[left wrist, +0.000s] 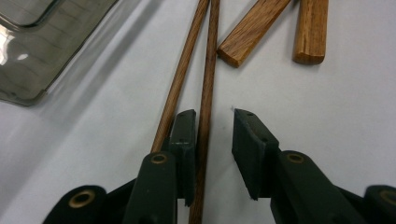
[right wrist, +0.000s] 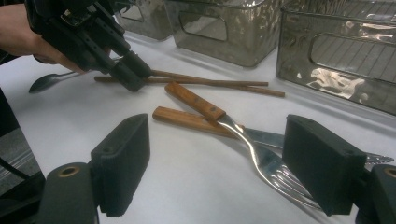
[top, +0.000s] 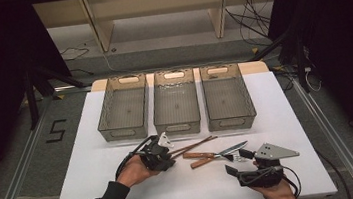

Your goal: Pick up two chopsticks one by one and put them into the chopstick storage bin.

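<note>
The left gripper (left wrist: 214,140) is held low over the white table (top: 96,164), its jaws apart and set around the near end of one wooden chopstick (left wrist: 205,121); that stick lies against the left jaw's pad, while the right pad stands clear of it. The second chopstick (left wrist: 180,79) passes just outside the left jaw. Both sticks run rightward toward a wood-handled fork (right wrist: 243,140) and a wood-handled knife (right wrist: 187,120), which are crossed near the table's middle. The right gripper (right wrist: 233,168) is held with jaws wide apart, nothing between its pads, near the fork's tines. A spoon (right wrist: 46,81) lies behind the left gripper. Three clear bins (top: 175,102) are lined up on the far side.
</note>
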{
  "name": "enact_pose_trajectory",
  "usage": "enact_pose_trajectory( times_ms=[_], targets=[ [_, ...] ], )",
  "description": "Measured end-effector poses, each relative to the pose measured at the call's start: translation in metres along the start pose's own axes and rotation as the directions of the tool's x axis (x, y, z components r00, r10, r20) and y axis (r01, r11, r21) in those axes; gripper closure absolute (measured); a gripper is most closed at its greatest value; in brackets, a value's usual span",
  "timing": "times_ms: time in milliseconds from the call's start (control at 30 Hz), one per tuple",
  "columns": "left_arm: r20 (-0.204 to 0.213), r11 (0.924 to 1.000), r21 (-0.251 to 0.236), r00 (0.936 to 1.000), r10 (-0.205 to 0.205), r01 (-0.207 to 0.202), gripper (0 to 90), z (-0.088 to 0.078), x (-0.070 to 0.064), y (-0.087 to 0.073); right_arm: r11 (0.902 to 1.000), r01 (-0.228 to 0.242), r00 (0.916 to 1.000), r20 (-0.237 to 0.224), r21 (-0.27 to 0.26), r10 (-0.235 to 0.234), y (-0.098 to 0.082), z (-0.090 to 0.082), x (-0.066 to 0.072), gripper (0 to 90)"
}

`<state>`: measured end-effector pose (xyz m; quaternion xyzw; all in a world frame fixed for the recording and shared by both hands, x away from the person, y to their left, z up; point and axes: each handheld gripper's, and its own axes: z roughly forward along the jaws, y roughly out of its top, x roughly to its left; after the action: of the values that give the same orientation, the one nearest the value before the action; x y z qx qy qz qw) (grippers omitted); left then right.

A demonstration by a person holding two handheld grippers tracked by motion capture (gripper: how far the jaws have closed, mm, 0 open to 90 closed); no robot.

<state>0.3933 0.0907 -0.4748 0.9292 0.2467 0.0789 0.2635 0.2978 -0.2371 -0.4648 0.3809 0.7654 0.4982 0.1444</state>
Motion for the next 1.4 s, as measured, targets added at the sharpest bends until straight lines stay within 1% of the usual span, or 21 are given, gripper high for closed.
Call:
enact_pose_trajectory(
  times_ms=[67, 300, 467, 567, 633, 667, 767, 800, 867, 967, 1167, 1200, 1300, 1367, 1400],
  targets=[
    [0.003, 0.9999, 0.013, 1.0000, 0.008, -0.008, 69.8, 0.000, 0.001, 0.002, 1.0000, 0.000, 1.0000, -0.001, 0.000, 0.000, 0.000, 0.000, 0.000, 24.1],
    [0.009, 0.9991, 0.040, 0.9999, 0.012, -0.013, 75.7, 0.001, 0.003, 0.006, 1.0000, 0.002, 1.0000, -0.002, 0.003, -0.002, 0.000, 0.001, 0.000, 24.3],
    [0.009, 0.9989, 0.040, 0.9997, 0.024, -0.025, 82.8, 0.001, 0.002, 0.006, 1.0000, 0.004, 1.0000, -0.003, 0.002, -0.004, 0.000, 0.001, 0.000, 24.4],
    [0.004, 0.9986, 0.039, 0.9994, 0.035, -0.035, 83.4, 0.001, 0.002, 0.006, 1.0000, 0.002, 1.0000, -0.003, 0.004, -0.002, 0.000, 0.001, 0.000, 24.4],
    [0.006, 0.9980, 0.037, 0.9987, 0.050, -0.050, 83.9, 0.000, 0.002, 0.006, 1.0000, 0.004, 1.0000, -0.002, 0.005, -0.004, 0.000, 0.001, 0.000, 24.4],
    [0.006, 0.9980, 0.037, 0.9987, 0.050, -0.050, 84.0, 0.000, 0.002, 0.006, 1.0000, 0.002, 1.0000, -0.002, 0.006, -0.002, 0.000, 0.001, 0.000, 24.5],
    [0.002, 0.9988, 0.016, 0.9989, 0.046, -0.046, 84.3, -0.001, 0.001, 0.005, 1.0000, 0.000, 1.0000, -0.003, 0.005, 0.000, -0.001, 0.001, 0.000, 24.5],
    [0.002, 0.9986, 0.017, 0.9987, 0.050, -0.050, 84.3, -0.002, 0.002, 0.005, 1.0000, 0.000, 1.0000, -0.004, 0.005, 0.000, -0.001, 0.001, 0.000, 24.5],
    [-0.006, 0.9989, 0.003, 0.9989, 0.047, -0.047, 84.4, -0.005, 0.001, 0.005, 1.0000, 0.003, 1.0000, -0.005, 0.005, -0.003, -0.001, 0.001, 0.000, 24.5],
    [-0.005, 0.9986, -0.021, 0.9988, 0.049, -0.049, 84.4, -0.013, -0.001, 0.007, 1.0000, 0.002, 1.0000, -0.006, 0.004, -0.002, -0.001, 0.001, 0.000, 24.5],
    [0.002, 0.9964, -0.044, 0.9974, 0.072, -0.072, 84.5, -0.030, -0.006, 0.008, 1.0000, 0.002, 1.0000, -0.008, 0.006, -0.002, -0.001, 0.001, 0.001, 24.6],
    [0.002, 0.9964, -0.044, 0.9974, 0.072, -0.072, 84.5, -0.030, -0.006, 0.008, 1.0000, 0.002, 1.0000, -0.008, 0.006, -0.002, -0.001, 0.001, 0.000, 24.6],
    [-0.001, 0.9947, -0.065, 0.9968, 0.080, -0.080, 84.5, -0.041, -0.009, 0.008, 1.0000, 0.000, 1.0000, -0.009, 0.005, 0.000, -0.001, 0.001, 0.000, 24.5],
    [0.000, 0.9944, -0.067, 0.9967, 0.082, -0.082, 84.5, -0.044, -0.010, 0.007, 1.0000, 0.002, 1.0000, -0.008, 0.004, -0.002, -0.001, 0.000, 0.000, 24.6],
    [-0.008, 0.9938, -0.085, 0.9975, 0.070, -0.071, 84.5, -0.049, -0.011, 0.006, 1.0000, 0.003, 0.9999, -0.010, 0.002, -0.003, -0.001, 0.000, 0.000, 24.5]
  ],
)
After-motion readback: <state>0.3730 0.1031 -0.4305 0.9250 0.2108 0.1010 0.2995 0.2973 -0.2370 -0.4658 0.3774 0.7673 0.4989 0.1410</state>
